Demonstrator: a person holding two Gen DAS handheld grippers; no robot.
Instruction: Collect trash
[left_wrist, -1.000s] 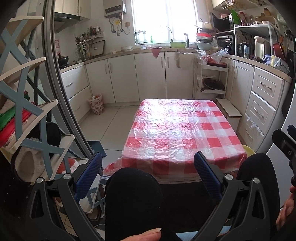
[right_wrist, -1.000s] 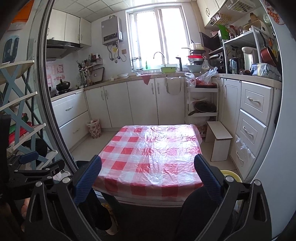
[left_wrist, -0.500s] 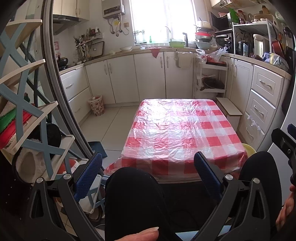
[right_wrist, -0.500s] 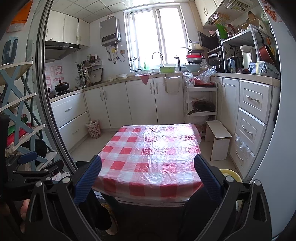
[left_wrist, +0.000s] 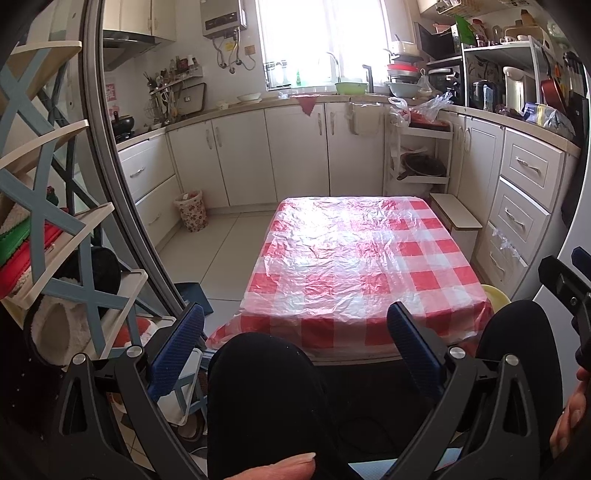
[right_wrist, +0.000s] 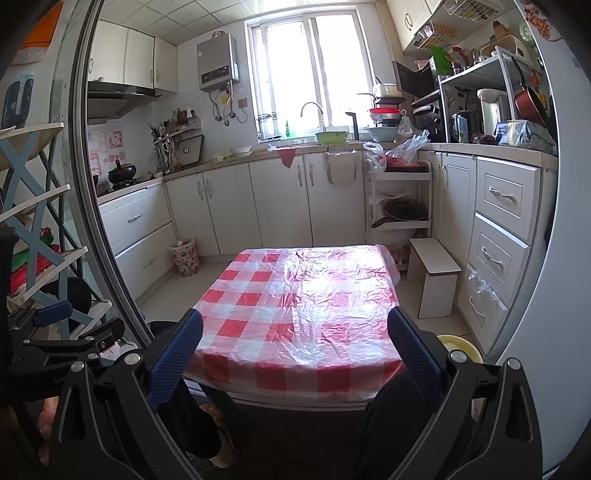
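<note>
A low table with a red and white checked plastic cover (left_wrist: 354, 258) (right_wrist: 299, 314) stands in front of me in a kitchen. No trash shows on it. A small floral waste basket (left_wrist: 191, 210) (right_wrist: 185, 256) sits on the floor by the left cabinets. My left gripper (left_wrist: 295, 339) is open and empty, held above a person's black-clad knees (left_wrist: 258, 387). My right gripper (right_wrist: 295, 350) is open and empty too, short of the table's near edge. The left gripper (right_wrist: 55, 332) shows at the left edge of the right wrist view.
White cabinets (right_wrist: 277, 206) line the back and right walls. A small white stool (right_wrist: 436, 280) and a white rack with a pan (right_wrist: 402, 210) stand right of the table. A blue and white shelf (left_wrist: 44, 221) is at the left. A yellow stool (right_wrist: 458, 347) sits near the right corner.
Both views have crept slightly forward and upward toward the table. Both grippers stay open and empty.
</note>
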